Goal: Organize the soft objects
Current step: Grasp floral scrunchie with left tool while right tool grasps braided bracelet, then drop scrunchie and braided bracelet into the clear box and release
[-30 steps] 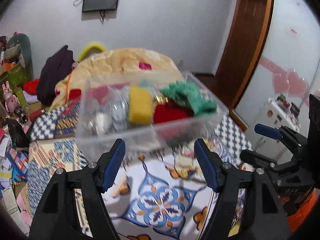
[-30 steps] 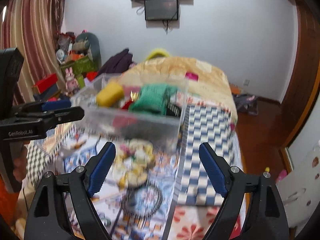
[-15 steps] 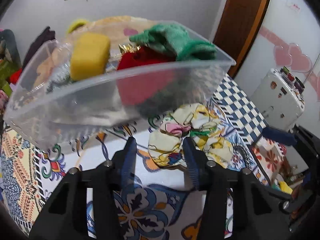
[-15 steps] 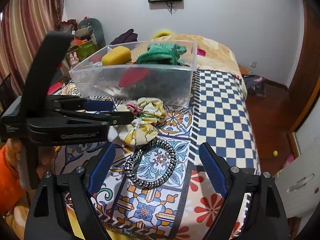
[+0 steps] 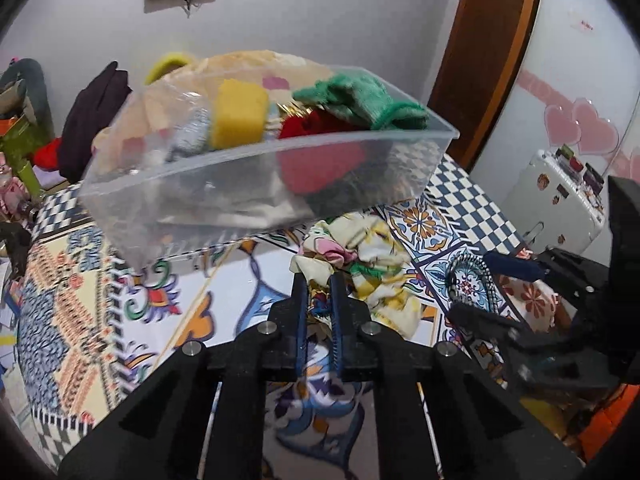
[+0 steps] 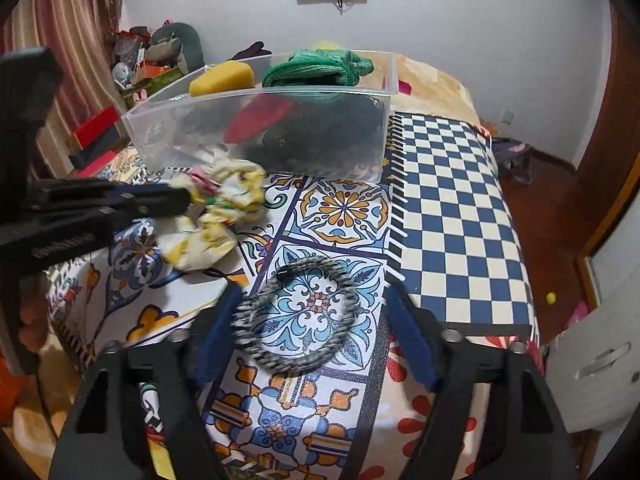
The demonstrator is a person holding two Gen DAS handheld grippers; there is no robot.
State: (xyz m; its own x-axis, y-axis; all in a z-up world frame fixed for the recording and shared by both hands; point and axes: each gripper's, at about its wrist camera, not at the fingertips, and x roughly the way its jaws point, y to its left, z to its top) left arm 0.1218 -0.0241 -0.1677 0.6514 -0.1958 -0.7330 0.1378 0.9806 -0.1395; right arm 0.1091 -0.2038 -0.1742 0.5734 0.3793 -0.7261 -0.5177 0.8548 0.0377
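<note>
A clear plastic bin (image 5: pixel 224 196) (image 6: pixel 192 128) on the patterned bed holds a yellow sponge (image 5: pixel 240 116), a green cloth (image 5: pixel 360 104) and a red soft item (image 5: pixel 320 164). A floral yellow scrunchie (image 5: pixel 368 264) (image 6: pixel 216 216) lies in front of it. My left gripper (image 5: pixel 318 280) is shut on the scrunchie's near edge; it also shows in the right wrist view (image 6: pixel 176 200). A black-and-white hair band (image 6: pixel 296 316) (image 5: pixel 468 280) lies right of the scrunchie. My right gripper (image 6: pixel 308 320) is open, its fingers on either side of the band.
The patterned bedcover (image 6: pixel 344 208) has a blue-white checkered strip (image 6: pixel 448 216) on the right. Clutter and toys stand at the far left (image 6: pixel 160 52). A white cabinet (image 5: pixel 560 200) and a wooden door (image 5: pixel 488 52) are to the right.
My left gripper closed from wide open onto the scrunchie. My right gripper moved down and forward until its open fingers straddle the hair band.
</note>
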